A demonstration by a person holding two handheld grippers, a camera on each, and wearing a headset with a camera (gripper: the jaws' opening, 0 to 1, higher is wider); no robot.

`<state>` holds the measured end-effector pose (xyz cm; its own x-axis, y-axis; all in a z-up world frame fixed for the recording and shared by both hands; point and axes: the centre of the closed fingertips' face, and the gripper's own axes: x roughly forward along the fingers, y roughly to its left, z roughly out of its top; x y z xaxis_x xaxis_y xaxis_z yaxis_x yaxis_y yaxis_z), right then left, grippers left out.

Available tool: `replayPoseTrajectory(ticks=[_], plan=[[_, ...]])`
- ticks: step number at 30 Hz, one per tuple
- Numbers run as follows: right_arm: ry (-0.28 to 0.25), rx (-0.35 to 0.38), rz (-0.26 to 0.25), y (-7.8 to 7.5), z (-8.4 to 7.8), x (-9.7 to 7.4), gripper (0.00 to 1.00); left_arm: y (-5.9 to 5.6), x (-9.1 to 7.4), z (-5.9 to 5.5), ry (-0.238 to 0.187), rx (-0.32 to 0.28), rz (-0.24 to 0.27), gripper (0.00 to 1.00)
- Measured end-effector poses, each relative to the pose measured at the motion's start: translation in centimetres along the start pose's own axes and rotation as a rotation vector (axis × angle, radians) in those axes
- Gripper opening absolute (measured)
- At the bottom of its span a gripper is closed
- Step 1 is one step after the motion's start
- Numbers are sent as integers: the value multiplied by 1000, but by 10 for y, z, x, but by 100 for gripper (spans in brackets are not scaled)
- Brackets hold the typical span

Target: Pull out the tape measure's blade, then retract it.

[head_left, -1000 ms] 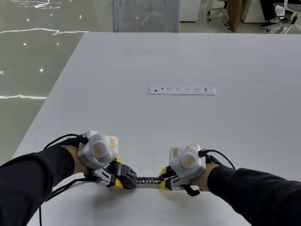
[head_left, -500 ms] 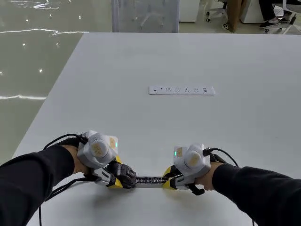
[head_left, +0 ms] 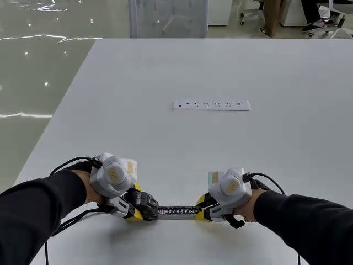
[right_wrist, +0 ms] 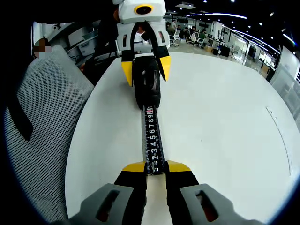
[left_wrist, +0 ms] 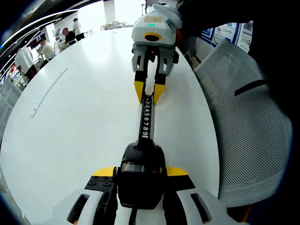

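Down by the near edge of the tabletop (head_left: 165, 72): tape measure (head_left: 144, 205) clamped by its black case between the closed fingers (left_wrist: 104, 171) of the left gripper (head_left: 141, 210). Blade (head_left: 176, 211) drawn out a short way, only the first printed numbers showing, and pinched at its tip by the shut fingers (right_wrist: 133, 167) of the right gripper (head_left: 201, 214). Stretched straight between the two, low over the surface (touching it or not, cannot tell). Probably early in the pull, with most of the blade likely inside the case. Risks from here:
- a thin hold on the tip slipping under spring tension, so the blade snaps back
- a sideways pull kinking the blade
- an off-axis tug twisting the case loose
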<state>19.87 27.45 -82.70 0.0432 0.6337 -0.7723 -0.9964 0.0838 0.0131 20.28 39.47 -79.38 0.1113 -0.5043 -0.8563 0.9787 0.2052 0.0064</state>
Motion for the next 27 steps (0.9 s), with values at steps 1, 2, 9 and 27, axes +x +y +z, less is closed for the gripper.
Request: replayPoseTrajectory(ticks=[1, 2, 9, 27], plan=[[1, 3, 0, 0, -1, -1, 11, 0, 0, 0, 1, 1, 0, 33], [3, 5, -1, 0, -2, -2, 11, 0, 0, 0, 2, 3, -1, 33], [12, 0, -4, -1, -7, -7, 11, 0, 0, 0, 4, 5, 0, 33], [8, 28, -22, -4, -23, -21, 11, -1, 0, 1, 4, -1, 0, 33]])
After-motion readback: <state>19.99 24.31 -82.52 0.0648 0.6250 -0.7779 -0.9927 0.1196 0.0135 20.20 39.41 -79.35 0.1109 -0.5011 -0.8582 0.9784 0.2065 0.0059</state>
